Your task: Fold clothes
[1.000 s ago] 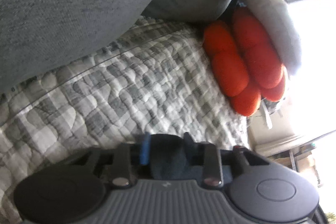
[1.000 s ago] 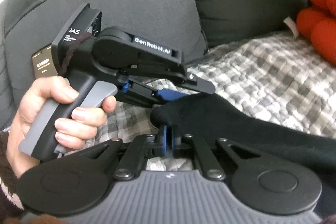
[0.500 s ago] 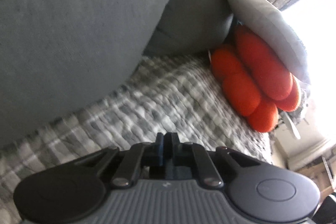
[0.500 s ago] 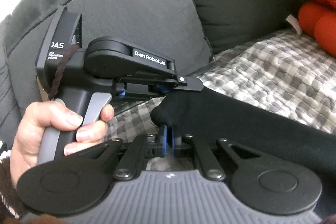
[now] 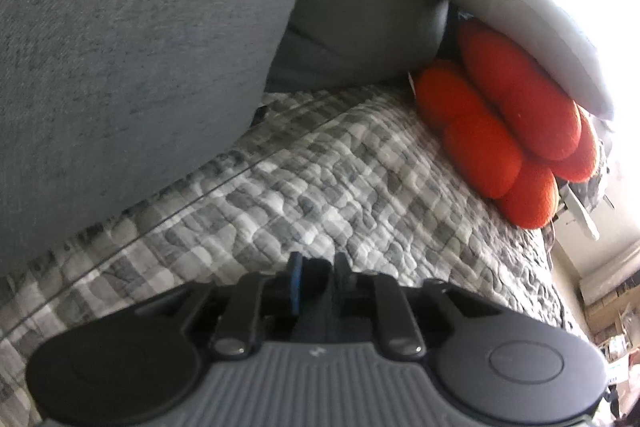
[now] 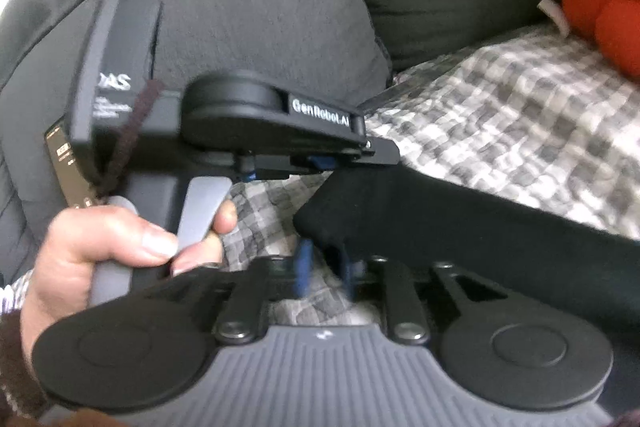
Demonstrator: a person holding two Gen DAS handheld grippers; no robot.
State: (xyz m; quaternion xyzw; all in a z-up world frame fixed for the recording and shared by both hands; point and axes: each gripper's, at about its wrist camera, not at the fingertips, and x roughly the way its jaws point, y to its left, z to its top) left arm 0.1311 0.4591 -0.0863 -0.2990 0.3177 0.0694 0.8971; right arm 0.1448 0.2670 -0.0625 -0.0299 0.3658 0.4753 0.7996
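Left view. Left claw (image 5: 318, 267) clenched on dark fold of garment (image 5: 314, 307), likely to hold one edge up for folding. Ahead: quilt (image 5: 360, 187); cushion (image 5: 140, 47) up-left, orange pillow (image 5: 500, 131) far right, neither in way.

Right view. Right claw (image 6: 324, 263) blurred, jaws slightly parted, garment corner at tips; grip: cannot tell. Garment stretched rightward over quilt. Left claw, in hand (image 6: 100, 259), just above corner, crowding it.

The right gripper (image 6: 322, 267) has its fingers (image 6: 306, 265) a little apart, with the corner of a black garment (image 6: 420, 211) just above them. The left gripper (image 6: 320, 159), held by a hand (image 6: 120, 255), reaches to the same corner. Below lies a grey checked quilt (image 6: 520, 123).
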